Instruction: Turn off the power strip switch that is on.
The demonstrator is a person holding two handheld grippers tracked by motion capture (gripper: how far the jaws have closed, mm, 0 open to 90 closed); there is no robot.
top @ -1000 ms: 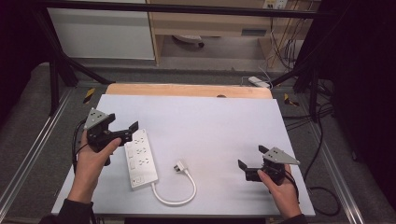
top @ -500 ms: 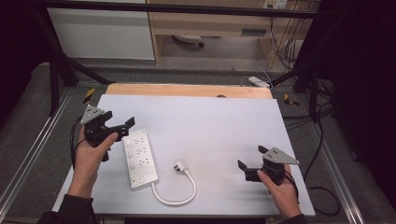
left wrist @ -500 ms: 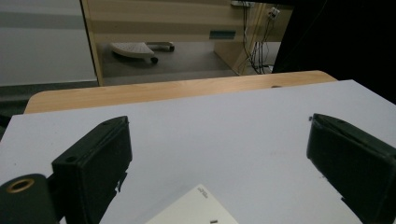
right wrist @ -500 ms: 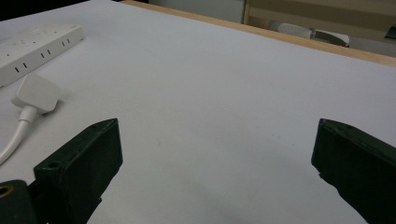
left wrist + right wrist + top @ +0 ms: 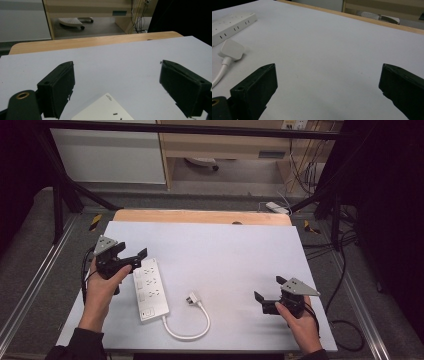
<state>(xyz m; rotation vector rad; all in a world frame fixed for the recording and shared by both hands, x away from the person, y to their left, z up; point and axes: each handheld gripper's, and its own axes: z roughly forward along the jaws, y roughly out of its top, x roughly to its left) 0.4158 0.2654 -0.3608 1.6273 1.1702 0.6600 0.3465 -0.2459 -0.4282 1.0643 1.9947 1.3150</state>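
Note:
A white power strip lies at the left of the white table top. Its white cable loops round to a loose plug beside it. My left gripper is open, held just left of the strip's far end and pointing right. In the left gripper view the strip's corner lies low between the wide-apart jaws of that gripper. My right gripper is open near the front right, pointing left. From the right gripper the strip and plug lie far off to the left.
A bare wooden strip edges the table's far side. Metal frame rails run along both sides, and cables trail on the floor to the right. A cabinet stands behind the table.
My left gripper has shifted only slightly beside the strip's far end. The right gripper, strip and plug have not moved.

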